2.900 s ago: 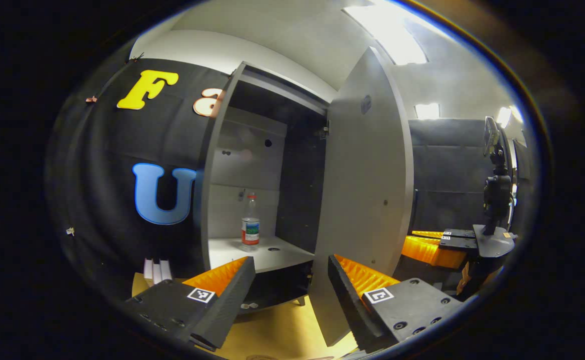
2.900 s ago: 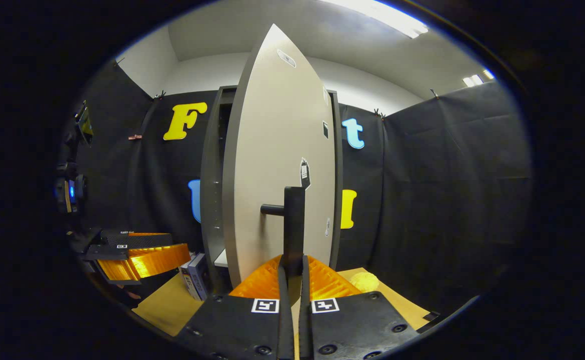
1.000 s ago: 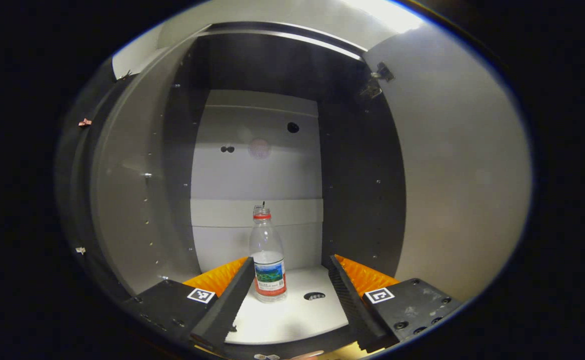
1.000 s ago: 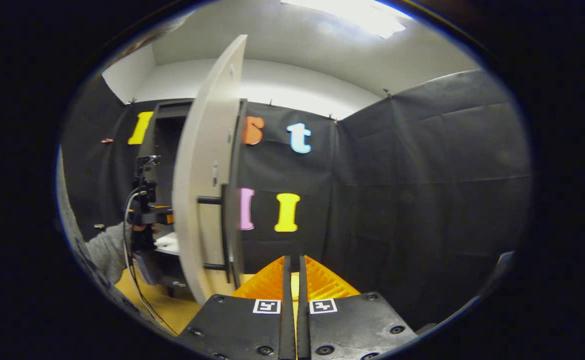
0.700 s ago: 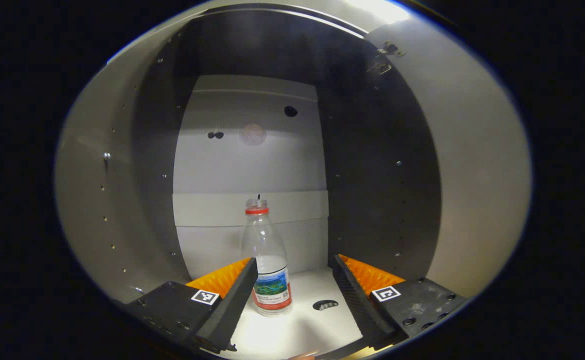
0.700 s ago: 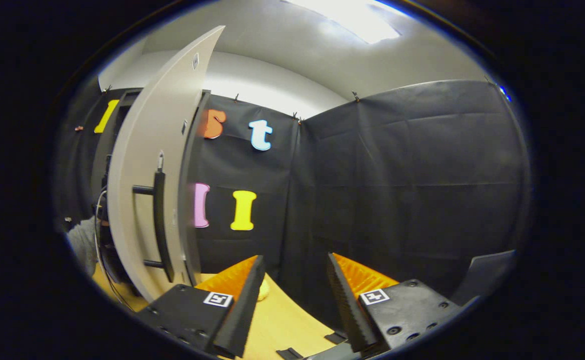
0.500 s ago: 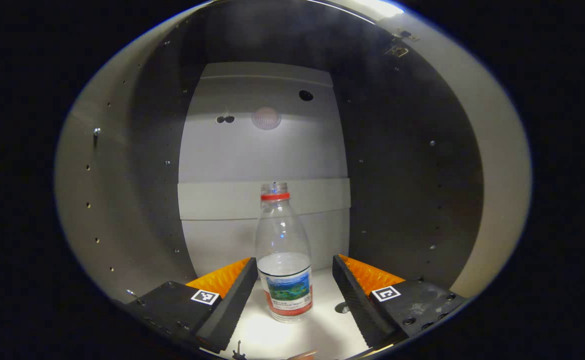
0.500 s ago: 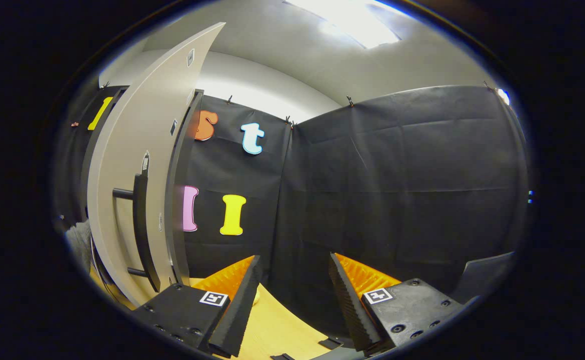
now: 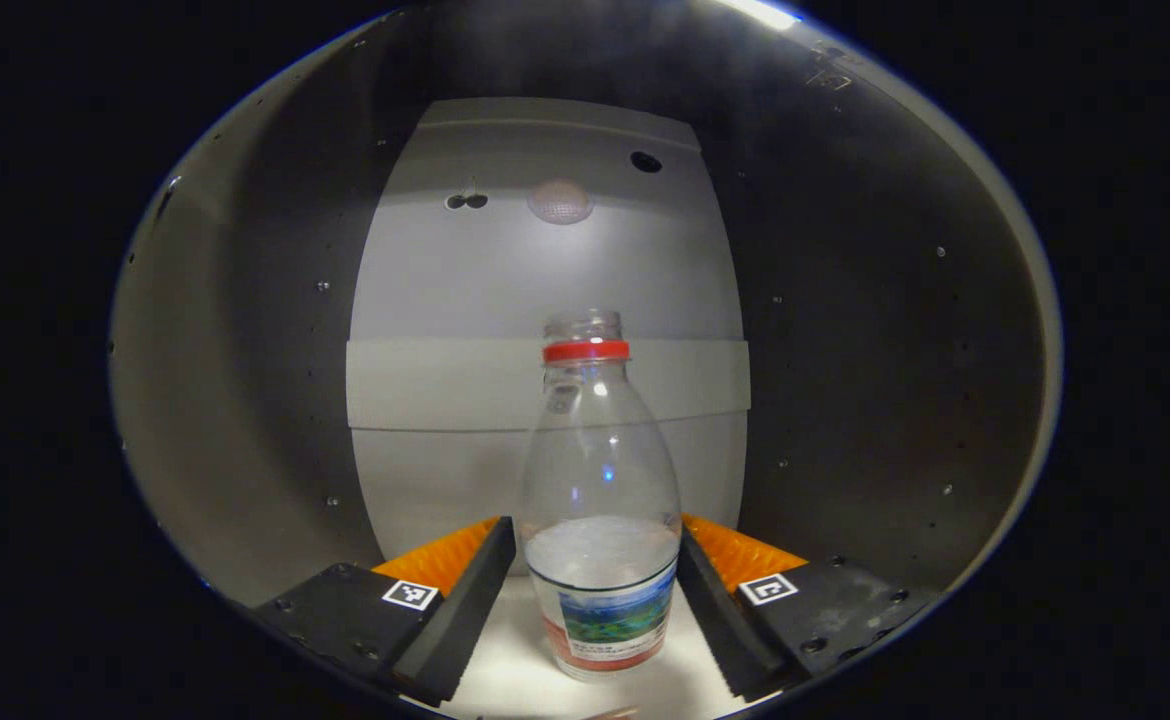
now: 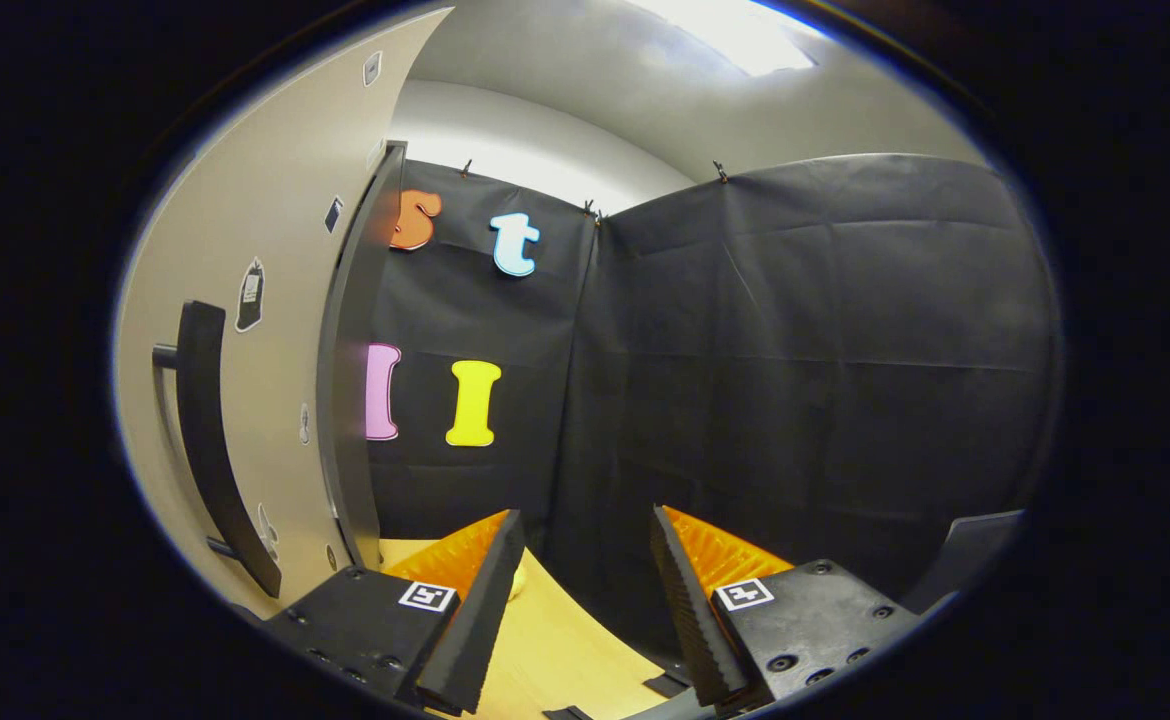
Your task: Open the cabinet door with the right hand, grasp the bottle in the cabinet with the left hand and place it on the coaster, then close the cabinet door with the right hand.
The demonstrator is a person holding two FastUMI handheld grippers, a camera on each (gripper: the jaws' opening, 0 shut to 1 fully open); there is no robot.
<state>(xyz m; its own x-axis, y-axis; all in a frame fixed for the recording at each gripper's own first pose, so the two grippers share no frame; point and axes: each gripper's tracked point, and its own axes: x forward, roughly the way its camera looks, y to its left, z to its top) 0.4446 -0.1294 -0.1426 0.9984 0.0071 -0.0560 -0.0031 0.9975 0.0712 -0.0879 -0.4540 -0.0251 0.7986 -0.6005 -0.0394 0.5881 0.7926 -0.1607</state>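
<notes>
The clear plastic bottle with a red ring at its neck (image 9: 600,500) stands upright on the white shelf (image 9: 515,680) inside the grey cabinet (image 9: 245,400). It has a little water at the bottom and a picture label low down. It stands near the front of the shelf, so a hand can reach it without going deep inside. The left gripper (image 9: 595,590) is inside the cabinet, and its jaws are spread with the bottle right between them. The jaws sit low on the bottle, by the label, which is the wide, heavy part, so I think the bottle will not tip when it is squeezed. I cannot tell if the jaws touch the bottle yet; they look very close on both sides but not pressing. I think the next step is to squeeze and lift it out. In the right gripper view, the light grey cabinet door (image 10: 245,250) with its long black handle (image 10: 210,440) stands swung wide open, so the way in is free. The right gripper (image 10: 580,590) has its jaws spread and holds nothing. It waits near the door, above the yellow-brown wooden surface (image 10: 555,650), ready to shut the door later. I do not see the coaster for sure.
</notes>
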